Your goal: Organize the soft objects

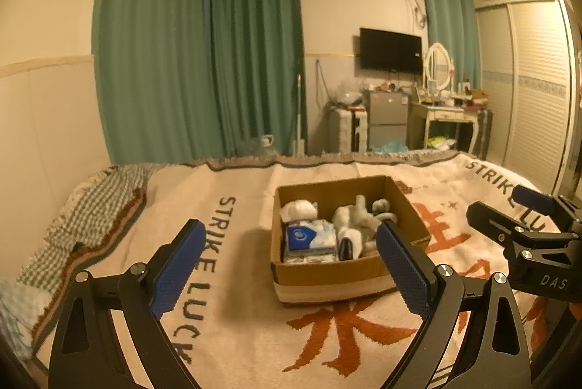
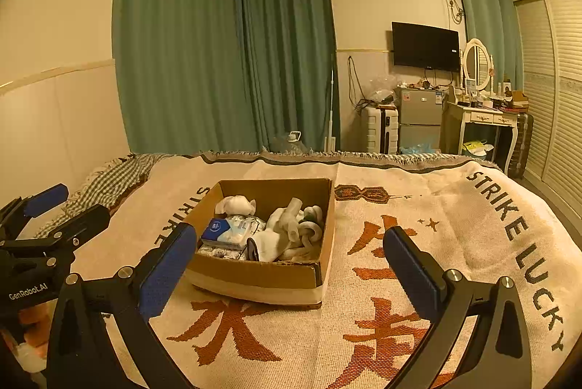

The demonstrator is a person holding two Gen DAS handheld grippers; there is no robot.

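Left wrist alone shows right tool beside box.

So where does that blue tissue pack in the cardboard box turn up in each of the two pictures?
Left wrist view: the blue tissue pack sits right of centre, in the box's near-left part, between the open left gripper fingers.
Right wrist view: the blue tissue pack sits left of centre, by the right gripper left finger.
Shared landmark: the cardboard box on the blanket, and the wall TV.
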